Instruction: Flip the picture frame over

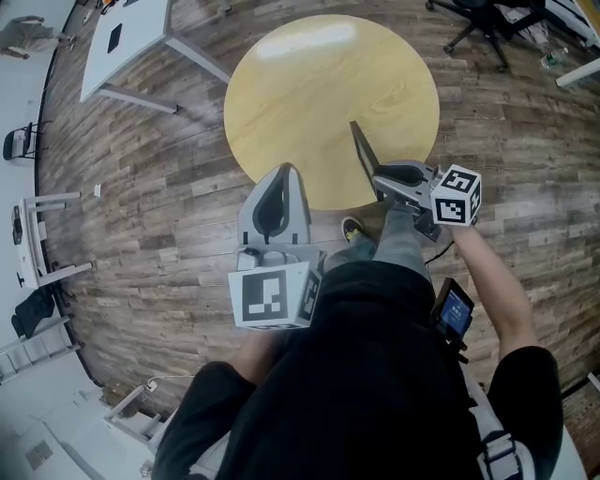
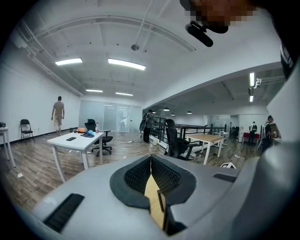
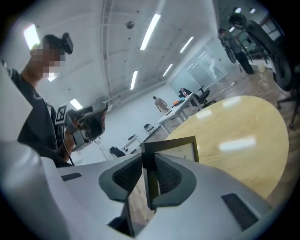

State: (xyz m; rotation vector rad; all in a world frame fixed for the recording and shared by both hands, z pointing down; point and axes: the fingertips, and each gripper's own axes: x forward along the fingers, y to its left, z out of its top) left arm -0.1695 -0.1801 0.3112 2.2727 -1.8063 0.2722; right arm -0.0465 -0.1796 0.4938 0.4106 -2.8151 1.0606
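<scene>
A brown wood-plank floor (image 1: 169, 187) is spreading across the whole head view, and a round pale-yellow wooden table (image 1: 319, 84) is standing in the middle of it, straight ahead of the person. A white rectangular table (image 1: 131, 42) is standing well apart from it at the upper left, and a black wheeled office chair (image 1: 483, 23) is sitting at the upper right. The person's black top (image 1: 375, 375) is filling the lower part of that view, with both arms reaching forward. The grey left gripper (image 1: 279, 192) is hanging over the floor just short of the round table's near rim, well to the left of the frame. Its jaws are pressed together at the tips and are gripping nothing. The grey right gripper (image 1: 386, 178) is reaching over the near right rim of the round table with its black-and-white marker cube (image 1: 457, 195) trailing behind it. It is clamping one edge of the dark brown rectangular picture frame (image 1: 364, 150). The frame is standing on edge, seen almost edge-on from above. It is running from between the pads out past the jaw tips over the tabletop. In the right gripper view its pale inner panel is showing beyond the jaws. Whether its lower edge is touching the wood I cannot tell. A small dark device with a lit blue screen (image 1: 455, 311) is riding on the right forearm
</scene>
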